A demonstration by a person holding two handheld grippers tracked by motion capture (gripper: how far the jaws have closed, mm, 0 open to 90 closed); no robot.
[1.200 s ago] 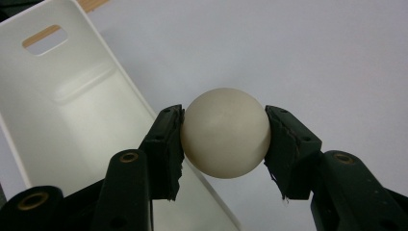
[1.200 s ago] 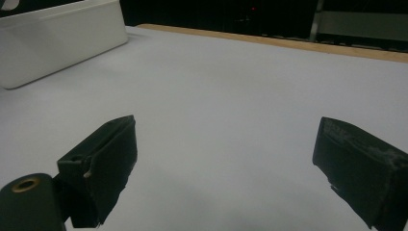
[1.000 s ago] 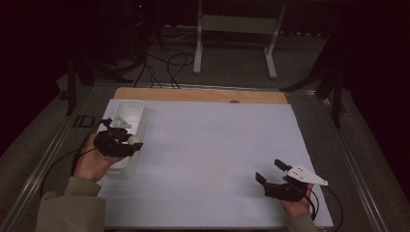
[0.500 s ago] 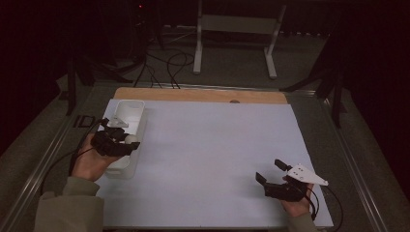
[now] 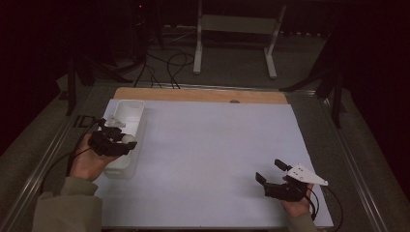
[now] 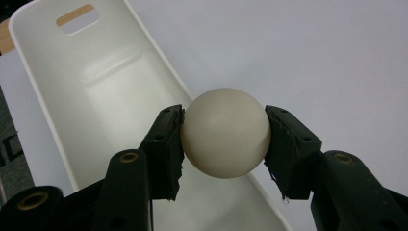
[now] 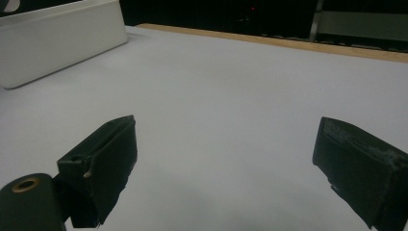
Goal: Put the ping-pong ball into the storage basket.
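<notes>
A cream-white ball (image 6: 225, 132) sits squeezed between the two black pads of my left gripper (image 6: 224, 139), which is shut on it. That gripper (image 5: 126, 140) hovers over the near half of a long white bin (image 5: 126, 112) at the table's left; the bin's bare inside (image 6: 103, 103) lies just below the ball. At the near right of the table my right gripper (image 5: 270, 171) rests low in a hand, its jaws wide apart with nothing between them (image 7: 226, 159).
A pale sheet (image 5: 212, 154) covers the table, with a wooden strip (image 5: 203, 95) along its far edge. Beyond it a white stand (image 5: 237, 29) and cables lie on the dark floor. The white bin (image 7: 57, 38) also appears at the far left of the right gripper view.
My left gripper with the ball has shifted slightly toward the near end of the bin. The right gripper has stayed where it was.
</notes>
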